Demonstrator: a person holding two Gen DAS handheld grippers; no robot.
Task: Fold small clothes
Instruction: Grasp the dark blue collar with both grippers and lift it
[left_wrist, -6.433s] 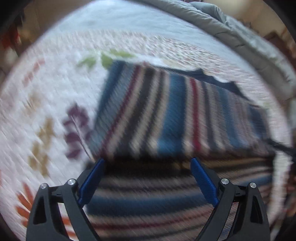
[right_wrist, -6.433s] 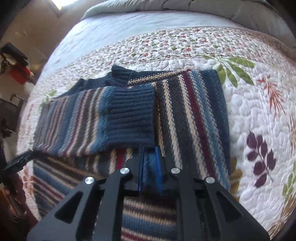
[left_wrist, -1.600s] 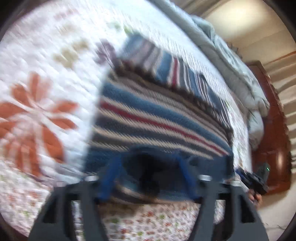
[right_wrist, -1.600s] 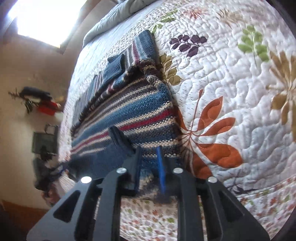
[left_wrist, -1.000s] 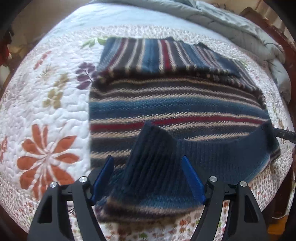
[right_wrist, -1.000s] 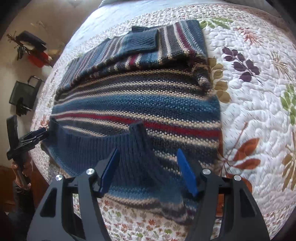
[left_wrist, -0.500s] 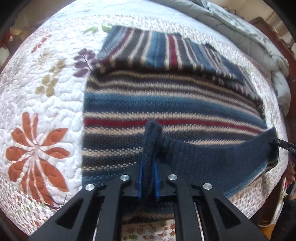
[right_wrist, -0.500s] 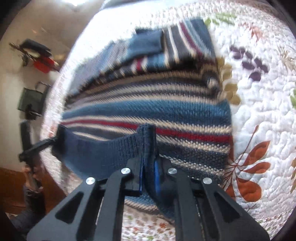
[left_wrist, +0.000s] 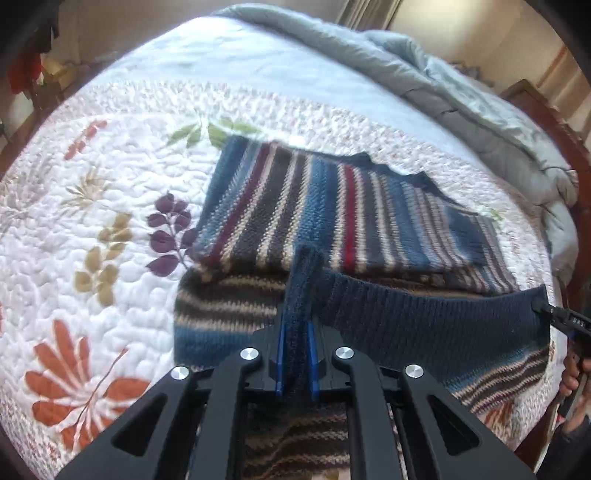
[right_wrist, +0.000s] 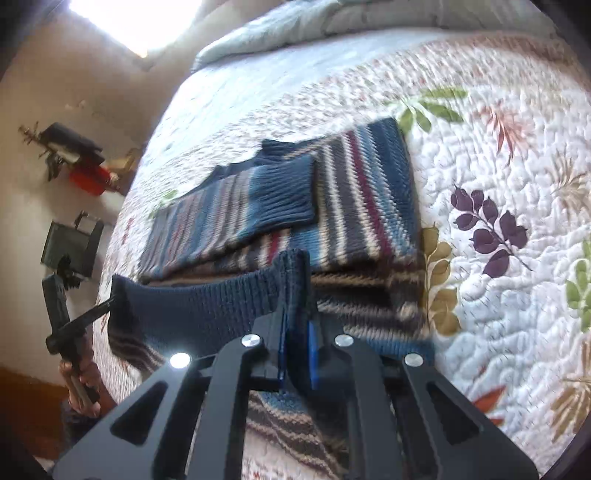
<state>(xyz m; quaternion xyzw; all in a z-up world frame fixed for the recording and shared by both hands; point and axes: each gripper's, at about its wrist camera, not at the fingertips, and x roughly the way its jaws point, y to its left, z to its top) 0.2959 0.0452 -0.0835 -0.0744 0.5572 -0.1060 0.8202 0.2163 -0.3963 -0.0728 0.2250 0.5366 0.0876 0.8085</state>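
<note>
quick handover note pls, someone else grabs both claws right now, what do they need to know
Left claw: shut on the sweater's navy ribbed hem.
Right claw: shut on the same hem, other corner.
Striped sweater lies on the floral quilt; sleeves are folded across the chest, hem lifted off the bed between both claws.
Left to do: carry the hem up toward the collar, lay it flat, release.

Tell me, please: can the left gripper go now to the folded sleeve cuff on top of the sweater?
Probably not yet. The left gripper is shut on the sweater's navy hem, so it must let go first; the sleeve cuff itself lies uncovered.
</note>
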